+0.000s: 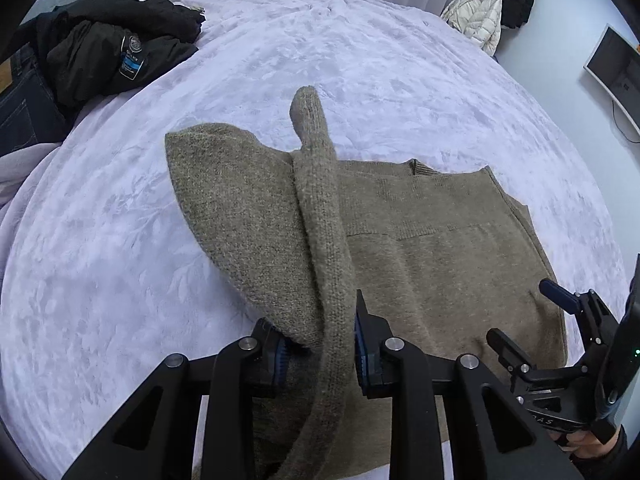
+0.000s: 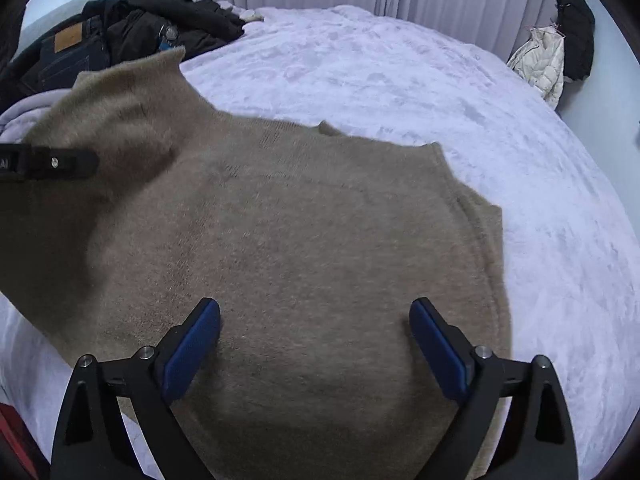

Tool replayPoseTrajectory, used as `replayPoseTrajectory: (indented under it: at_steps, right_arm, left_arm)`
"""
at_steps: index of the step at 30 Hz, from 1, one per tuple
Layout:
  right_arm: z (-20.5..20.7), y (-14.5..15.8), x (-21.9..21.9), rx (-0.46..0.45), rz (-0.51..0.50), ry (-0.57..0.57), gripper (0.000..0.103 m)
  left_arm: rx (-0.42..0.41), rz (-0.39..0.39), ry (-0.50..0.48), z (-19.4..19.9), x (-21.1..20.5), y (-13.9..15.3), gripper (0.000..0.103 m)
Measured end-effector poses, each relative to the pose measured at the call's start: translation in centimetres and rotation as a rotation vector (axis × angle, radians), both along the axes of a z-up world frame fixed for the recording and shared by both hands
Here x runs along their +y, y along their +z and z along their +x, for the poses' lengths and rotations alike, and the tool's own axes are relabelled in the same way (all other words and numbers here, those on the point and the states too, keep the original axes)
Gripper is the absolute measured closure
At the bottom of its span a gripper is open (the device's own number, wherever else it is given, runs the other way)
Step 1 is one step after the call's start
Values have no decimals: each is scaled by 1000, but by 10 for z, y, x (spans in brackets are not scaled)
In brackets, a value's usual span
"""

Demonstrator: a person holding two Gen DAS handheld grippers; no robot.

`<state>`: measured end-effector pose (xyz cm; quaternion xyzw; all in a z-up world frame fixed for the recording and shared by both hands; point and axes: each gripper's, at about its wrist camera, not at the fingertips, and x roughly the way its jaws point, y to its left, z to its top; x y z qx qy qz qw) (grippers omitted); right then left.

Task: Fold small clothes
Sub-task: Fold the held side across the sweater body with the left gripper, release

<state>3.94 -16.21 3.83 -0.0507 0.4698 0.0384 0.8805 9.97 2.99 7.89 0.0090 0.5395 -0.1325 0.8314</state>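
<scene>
Left hand-held gripper [image 1: 320, 344] pinches a lifted side flap and sleeve [image 1: 320, 216] of the brown knit sweater [image 2: 304, 232], which lies spread on the lavender bed [image 1: 120, 248]. Right hand-held gripper [image 2: 316, 344] hovers over the sweater's lower body, jaws spread wide and holding nothing. Dark clothes [image 1: 104, 48] sit piled at the bed's far left corner.

I see the bed [image 1: 360, 60] carrying the sweater [image 1: 440, 240] at 6 o'clock and dark clothes [image 1: 104, 48] at 10.
</scene>
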Motion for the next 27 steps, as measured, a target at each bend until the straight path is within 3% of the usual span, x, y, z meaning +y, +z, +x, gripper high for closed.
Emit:
replayPoseTrajectory:
  at_steps: [9, 16, 20, 25, 27]
  right_arm:
    - [-19, 19, -84, -45, 21, -79, 7]
    - [-44, 26, -136, -91, 88, -115, 7]
    - [-55, 21, -158, -98, 113, -132, 7]
    - [-62, 9, -180, -81, 144, -162, 7]
    - [-65, 3, -185, -65, 154, -170, 7]
  left_arm:
    - [111, 39, 32, 18, -90, 20, 78]
    - [125, 39, 65, 10, -169, 21, 78]
    - [121, 71, 24, -1, -227, 9, 78]
    - [155, 154, 16, -2, -265, -35, 77]
    - [131, 165, -8, -6, -271, -34, 63]
